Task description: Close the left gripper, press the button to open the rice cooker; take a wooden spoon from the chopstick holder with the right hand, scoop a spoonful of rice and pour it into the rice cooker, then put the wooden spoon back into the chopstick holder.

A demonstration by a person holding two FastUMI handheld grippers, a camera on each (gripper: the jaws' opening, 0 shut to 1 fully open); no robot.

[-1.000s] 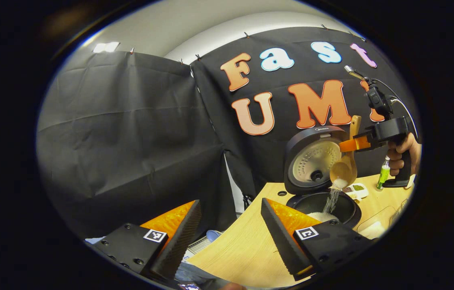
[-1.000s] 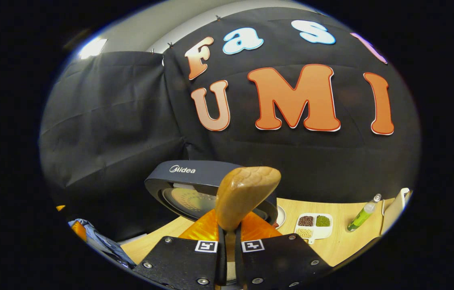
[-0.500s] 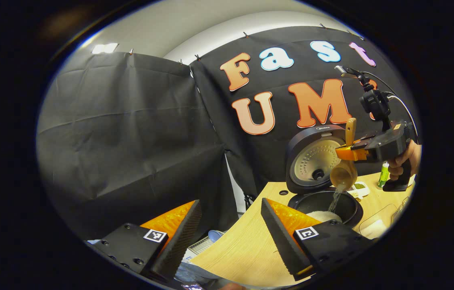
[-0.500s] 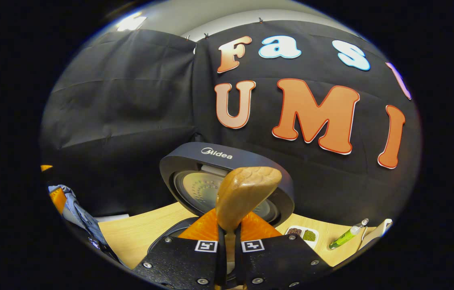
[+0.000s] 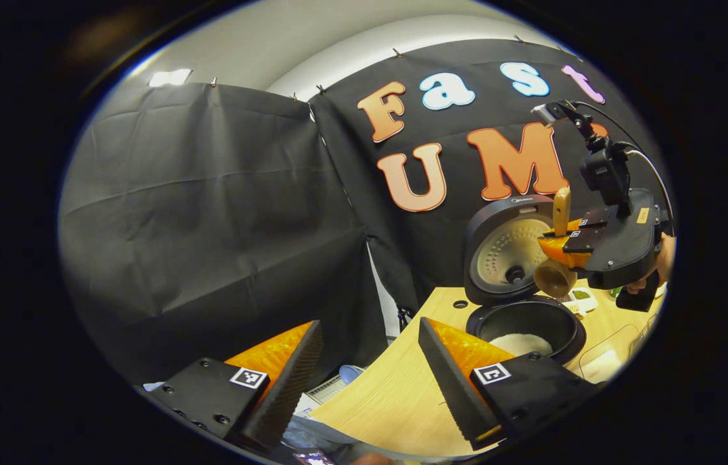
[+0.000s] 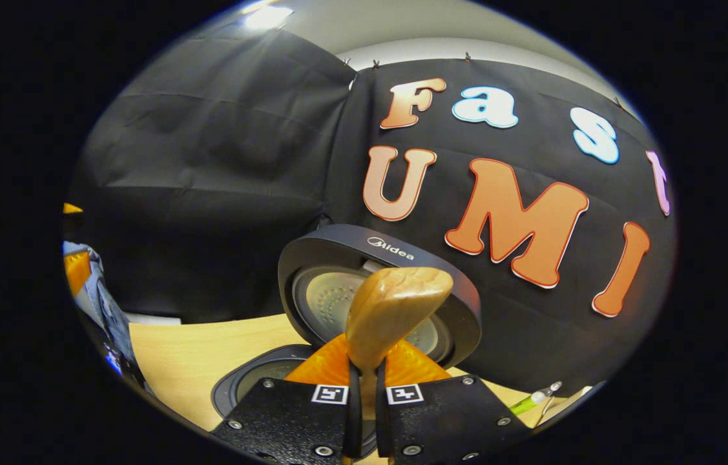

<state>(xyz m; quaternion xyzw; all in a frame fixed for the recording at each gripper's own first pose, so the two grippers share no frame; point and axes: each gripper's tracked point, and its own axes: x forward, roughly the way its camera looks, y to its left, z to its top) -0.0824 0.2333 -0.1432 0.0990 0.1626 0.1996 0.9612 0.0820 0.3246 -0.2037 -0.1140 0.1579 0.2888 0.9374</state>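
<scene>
In the left gripper view, our left gripper [image 5: 370, 374] sits low at the near edge of the bench [image 5: 396, 400], its two fingers [image 5: 447, 381] spread well apart with nothing between them. Past them, toward the bench's far right, we see the rice cooker [image 5: 525, 323] with its lid [image 5: 506, 248] standing open and upright behind the pot. White rice [image 5: 522, 343] lies in the bottom of the inner pot. Above the pot hangs our right gripper [image 5: 564, 242], held by a hand [image 5: 661, 261] at the right edge. Its fingers are pressed together on the handle of the wooden spoon [image 5: 557, 258], which stands nearly upright, bowl end down and just over the pot's far rim, handle tip pointing up in front of the lid. The spoon's bowl looks empty from here. Behind the cooker, at the bench's far right corner, a small white dish [image 5: 582, 298] peeks out, and a clear container [image 5: 606, 361] sits at the right edge.

Over to the right gripper view: our right gripper [image 6: 364, 387] has its fingers [image 6: 331, 397] clamped tight on the wooden spoon [image 6: 393, 313], whose rounded handle end rises straight up between them. Directly behind it we have the open lid [image 6: 376, 271], tilted back, and the dark rim of the rice cooker [image 6: 254, 384] below on the bench [image 6: 196, 349]. A green bottle [image 6: 535, 399] lies low at the right.
</scene>
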